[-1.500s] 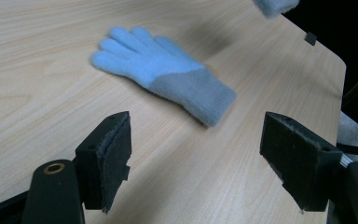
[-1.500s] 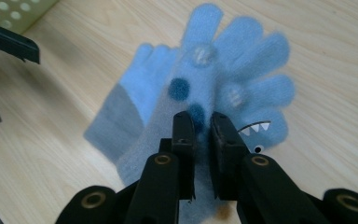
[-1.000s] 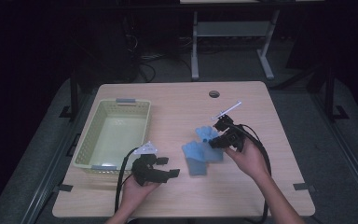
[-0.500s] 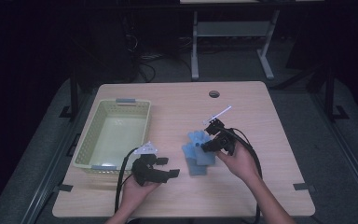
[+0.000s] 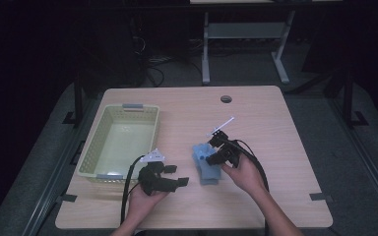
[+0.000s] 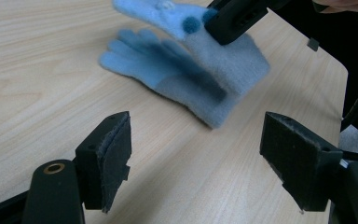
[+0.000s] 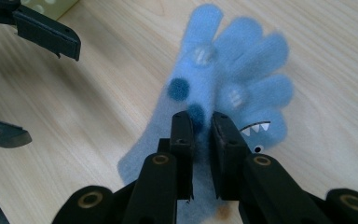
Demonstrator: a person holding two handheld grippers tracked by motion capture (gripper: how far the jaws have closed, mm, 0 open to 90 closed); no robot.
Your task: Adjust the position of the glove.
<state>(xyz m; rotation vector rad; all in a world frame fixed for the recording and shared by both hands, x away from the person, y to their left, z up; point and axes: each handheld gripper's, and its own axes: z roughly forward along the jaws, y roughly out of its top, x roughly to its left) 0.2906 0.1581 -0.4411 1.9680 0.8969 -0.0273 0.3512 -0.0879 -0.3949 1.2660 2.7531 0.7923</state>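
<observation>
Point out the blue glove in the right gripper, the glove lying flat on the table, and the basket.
held glove point(image 7: 223, 60), right gripper view, on its fingers.
flat glove point(image 6: 144, 63), left gripper view, on its palm.
basket point(image 5: 128, 110), high view, on its far rim.

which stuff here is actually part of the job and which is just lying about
In the job:
- upper blue glove, pinched by the right gripper
- lower blue glove, flat on the table
- left gripper, jaws open, aimed at the gloves

Just lying about:
- green basket, nothing visible in it
- table with a round hole
</observation>
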